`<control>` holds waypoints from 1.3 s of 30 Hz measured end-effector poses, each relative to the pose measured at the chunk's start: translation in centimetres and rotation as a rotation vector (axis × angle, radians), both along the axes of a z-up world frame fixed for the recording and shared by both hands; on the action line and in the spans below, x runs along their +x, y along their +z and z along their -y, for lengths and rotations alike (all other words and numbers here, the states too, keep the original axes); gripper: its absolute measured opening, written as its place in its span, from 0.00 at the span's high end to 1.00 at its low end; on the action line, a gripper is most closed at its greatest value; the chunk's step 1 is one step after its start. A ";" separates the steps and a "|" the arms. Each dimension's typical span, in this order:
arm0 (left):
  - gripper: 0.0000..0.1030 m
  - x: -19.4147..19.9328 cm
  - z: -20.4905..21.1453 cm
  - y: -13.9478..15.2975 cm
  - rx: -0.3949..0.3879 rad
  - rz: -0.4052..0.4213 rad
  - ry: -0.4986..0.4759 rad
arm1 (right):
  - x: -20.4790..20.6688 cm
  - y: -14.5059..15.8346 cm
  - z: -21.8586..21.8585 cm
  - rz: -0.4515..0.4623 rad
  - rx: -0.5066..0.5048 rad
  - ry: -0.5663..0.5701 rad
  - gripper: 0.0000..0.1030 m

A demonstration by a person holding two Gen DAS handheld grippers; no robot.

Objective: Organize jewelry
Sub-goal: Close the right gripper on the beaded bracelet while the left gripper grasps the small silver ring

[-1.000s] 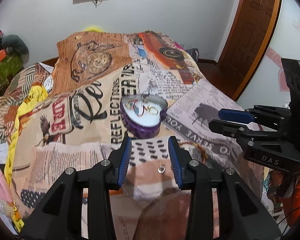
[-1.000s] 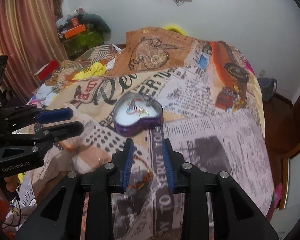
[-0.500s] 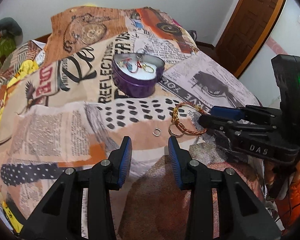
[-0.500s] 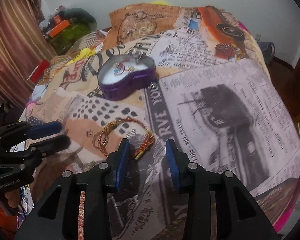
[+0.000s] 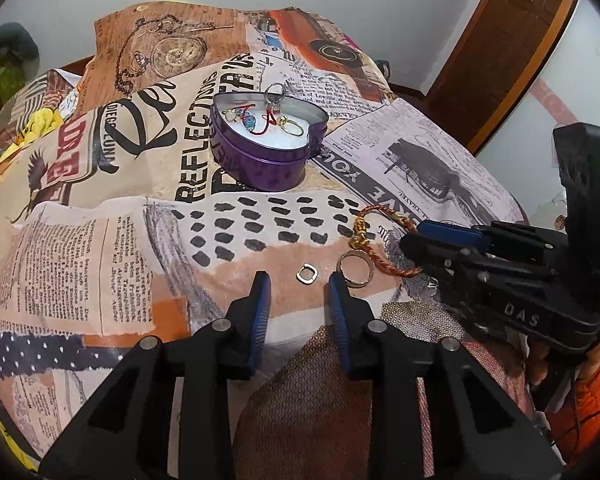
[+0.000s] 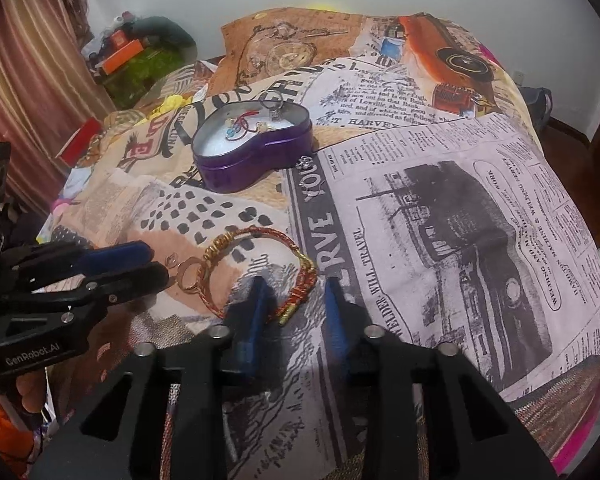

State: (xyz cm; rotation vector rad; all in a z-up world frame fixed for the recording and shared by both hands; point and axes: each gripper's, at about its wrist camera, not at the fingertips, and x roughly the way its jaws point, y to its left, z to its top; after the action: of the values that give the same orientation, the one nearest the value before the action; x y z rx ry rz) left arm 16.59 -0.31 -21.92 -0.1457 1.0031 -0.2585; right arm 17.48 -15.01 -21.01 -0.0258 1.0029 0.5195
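On the printed bedspread (image 5: 100, 240) a purple heart-shaped tin (image 5: 256, 168) (image 6: 236, 172) stands open and holds several rings and a red cord. Nearer lie a small pale ring (image 5: 307, 272) (image 6: 172, 259), a larger gold ring (image 5: 355, 274) (image 6: 188, 276) and a red-and-gold bracelet (image 5: 380, 210) (image 6: 260, 232). My left gripper (image 5: 298, 282) (image 6: 158, 262) hovers low with its jaws closing, and the small ring lies just ahead of the gap. My right gripper (image 6: 296, 286) (image 5: 412, 236) is closing too, with the bracelet's clasp end between its fingers, which stand apart from it.
A silver ring (image 6: 305, 161) lies beside the tin, and a keyring (image 5: 275, 94) leans on its far rim. A wooden door (image 5: 500, 40) stands at the right. A striped curtain (image 6: 28, 80) and a pile of boxes (image 6: 140, 68) are at the left. The bed's edge falls away close below both grippers.
Both grippers have sunk towards the bedspread and tilted down. The loose rings and bracelet now lie right at the fingertips. The left jaws have narrowed a little.
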 end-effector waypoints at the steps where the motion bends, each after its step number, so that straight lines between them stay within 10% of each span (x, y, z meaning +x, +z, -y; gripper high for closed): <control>1: 0.72 0.0 0.1 0.0 0.000 0.002 -0.001 | 0.0 0.0 0.0 0.000 0.002 -0.001 0.86; 19: 1.00 0.2 0.7 -0.2 0.054 0.051 0.007 | 0.5 1.3 0.6 0.060 -0.003 -0.042 0.93; 39: 0.88 1.3 0.4 0.1 0.044 0.013 -0.011 | 0.3 4.7 0.7 0.149 0.035 -0.054 0.93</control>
State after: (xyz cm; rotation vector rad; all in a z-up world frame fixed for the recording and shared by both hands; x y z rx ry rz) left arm 17.91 -0.71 -21.78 -0.0988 0.9964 -0.2468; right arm 17.79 -15.71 -16.30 -0.0056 0.8464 0.4783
